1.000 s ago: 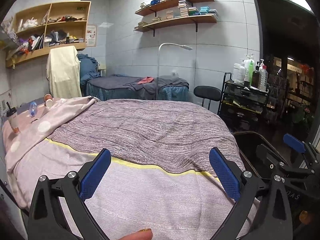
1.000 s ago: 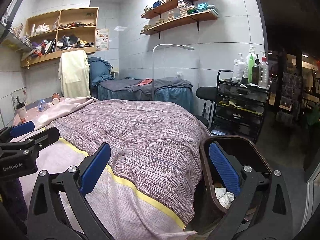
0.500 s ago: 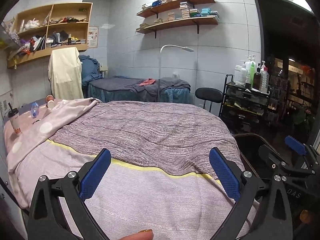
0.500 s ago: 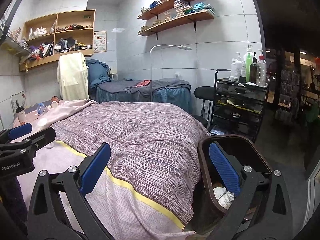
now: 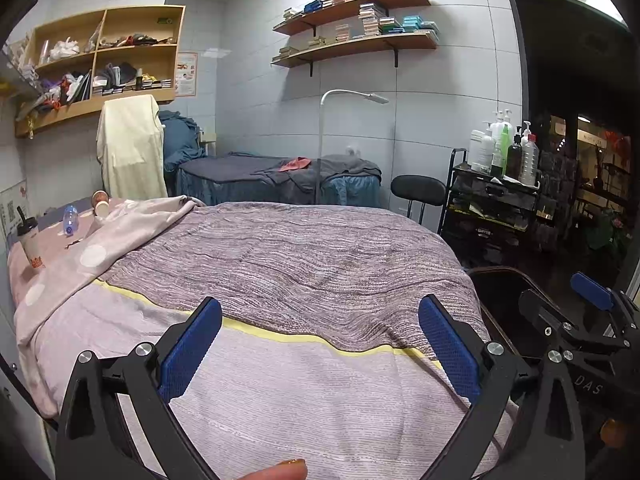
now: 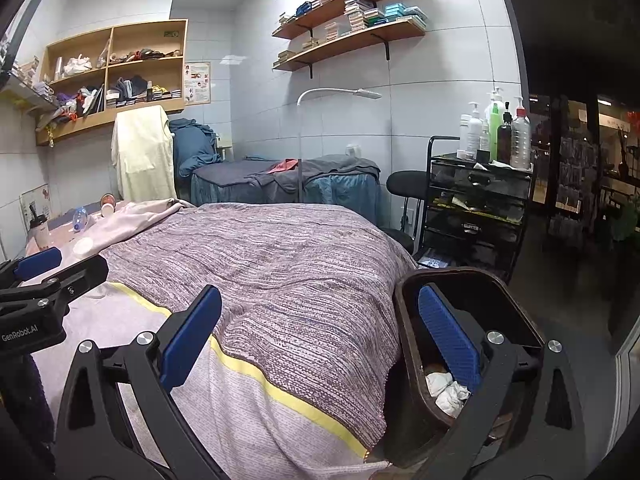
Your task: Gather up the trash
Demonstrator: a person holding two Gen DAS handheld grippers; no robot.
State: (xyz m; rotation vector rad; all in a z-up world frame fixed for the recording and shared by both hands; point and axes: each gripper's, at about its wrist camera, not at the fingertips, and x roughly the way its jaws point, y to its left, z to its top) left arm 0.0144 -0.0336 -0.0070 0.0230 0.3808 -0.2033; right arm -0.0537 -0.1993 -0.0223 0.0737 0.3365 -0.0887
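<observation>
Trash on the bed [image 5: 320, 264] sits at the far left corner: drink cup [image 5: 29, 242], clear bottle [image 5: 69, 216] and a small cup [image 5: 101, 205], grouped near each other, none collected yet. Bin [image 6: 516, 300] stands just beside the bed's right edge; crumpled white paper [image 6: 446, 390] already lies inside, so part of the job looks done. Left gripper [image 5: 320, 346] hovers over the near end of the bed, jaws apart, empty. Right gripper [image 6: 320, 340] likewise, jaws apart, nothing held, its right finger lined up over the bin opening. Both are well apart from the remaining items. Left to do, by my read: cross to the far corner, grab each piece, carry it to the bin. Other trash elsewhere: can't tell.
</observation>
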